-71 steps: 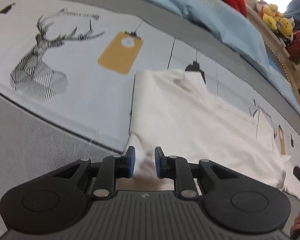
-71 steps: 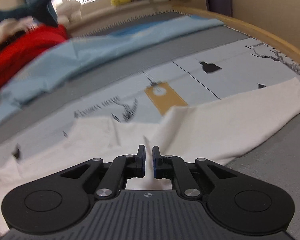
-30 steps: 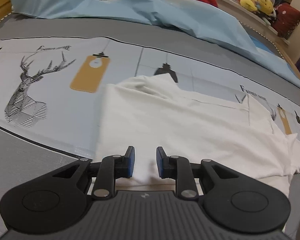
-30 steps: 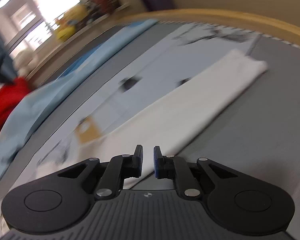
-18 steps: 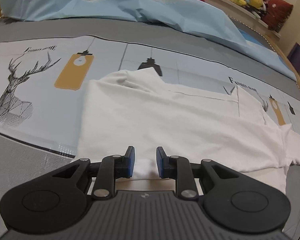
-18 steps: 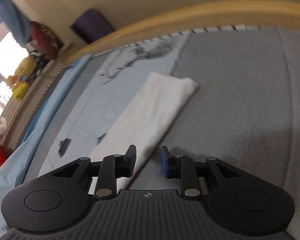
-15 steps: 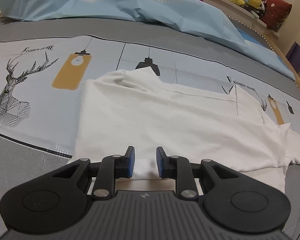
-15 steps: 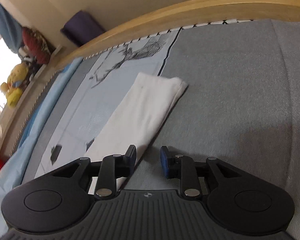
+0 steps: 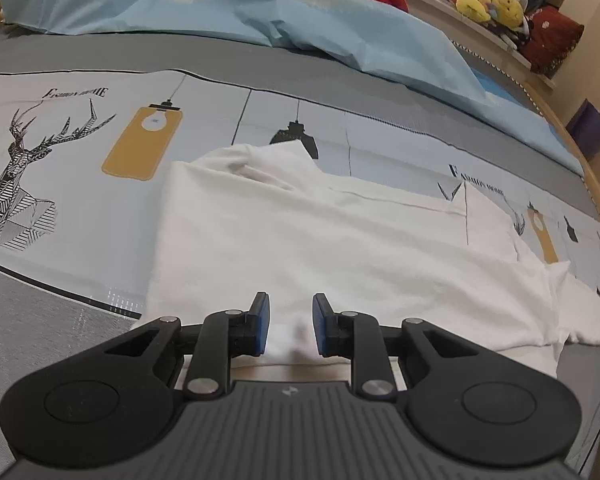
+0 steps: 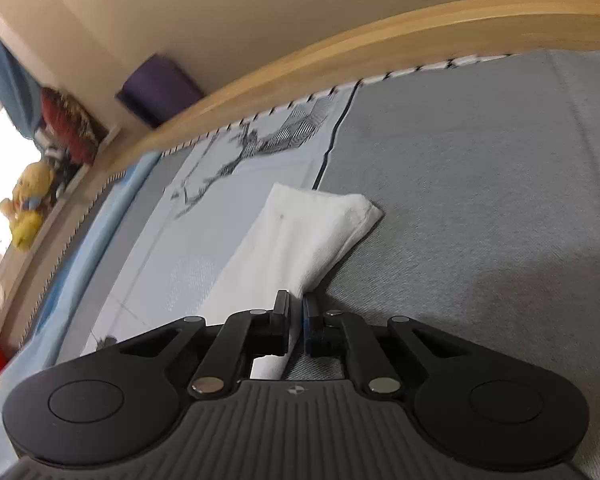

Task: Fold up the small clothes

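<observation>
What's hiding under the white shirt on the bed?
Under the white shirt lies the bedsheet, printed with deer and hanging lamps. One black lamp peeks out at the shirt's top edge. Whatever pictures sit beneath the shirt's middle are covered.

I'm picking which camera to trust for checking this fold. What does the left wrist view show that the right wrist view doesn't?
Only the left wrist view shows the broad body of the white garment, the left gripper with a bunch of cloth between its pads, the light blue sheet and the deer print.

Only the right wrist view shows the garment's narrow folded end and the right gripper shut on its near edge, plus the wooden bed rail.

Both show the grey bedspread, the yellow plush toys and the purple box.
</observation>
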Demonstrator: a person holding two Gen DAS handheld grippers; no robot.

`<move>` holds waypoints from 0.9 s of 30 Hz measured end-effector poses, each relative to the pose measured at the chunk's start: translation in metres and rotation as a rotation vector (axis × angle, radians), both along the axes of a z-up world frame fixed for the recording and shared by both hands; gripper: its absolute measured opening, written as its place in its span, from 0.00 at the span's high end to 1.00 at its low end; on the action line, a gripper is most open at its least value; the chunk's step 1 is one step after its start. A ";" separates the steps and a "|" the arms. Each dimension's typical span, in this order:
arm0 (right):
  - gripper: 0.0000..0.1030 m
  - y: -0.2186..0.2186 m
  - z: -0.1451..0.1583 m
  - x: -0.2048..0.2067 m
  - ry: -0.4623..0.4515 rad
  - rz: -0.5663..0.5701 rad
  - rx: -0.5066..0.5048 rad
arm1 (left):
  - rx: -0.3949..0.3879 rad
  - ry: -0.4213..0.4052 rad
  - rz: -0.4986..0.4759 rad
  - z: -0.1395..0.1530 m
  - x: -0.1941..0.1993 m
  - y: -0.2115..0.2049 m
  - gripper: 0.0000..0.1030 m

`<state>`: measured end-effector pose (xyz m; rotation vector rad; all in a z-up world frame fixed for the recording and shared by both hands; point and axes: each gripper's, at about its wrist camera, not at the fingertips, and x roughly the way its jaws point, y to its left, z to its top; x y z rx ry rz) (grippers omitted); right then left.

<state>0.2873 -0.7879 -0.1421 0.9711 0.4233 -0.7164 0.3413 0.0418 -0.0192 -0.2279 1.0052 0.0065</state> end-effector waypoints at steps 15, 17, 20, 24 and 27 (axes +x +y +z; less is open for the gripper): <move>0.95 0.286 0.192 0.016 -0.297 0.619 -0.563 | -0.095 -0.002 0.220 0.025 -0.001 0.076 0.75; 0.95 0.357 0.208 0.010 -0.379 0.781 -0.557 | -0.112 -0.007 0.246 0.030 -0.002 0.088 0.75; 0.94 0.449 0.213 0.000 -0.458 1.028 -0.494 | -0.142 -0.008 0.257 0.033 -0.003 0.098 0.75; 0.91 0.543 0.164 0.004 -0.301 1.447 -0.310 | -0.205 0.017 0.255 0.028 -0.001 0.104 0.75; 0.91 0.571 0.140 -0.007 -0.064 1.586 -0.343 | -0.244 0.042 0.246 0.021 -0.001 0.105 0.75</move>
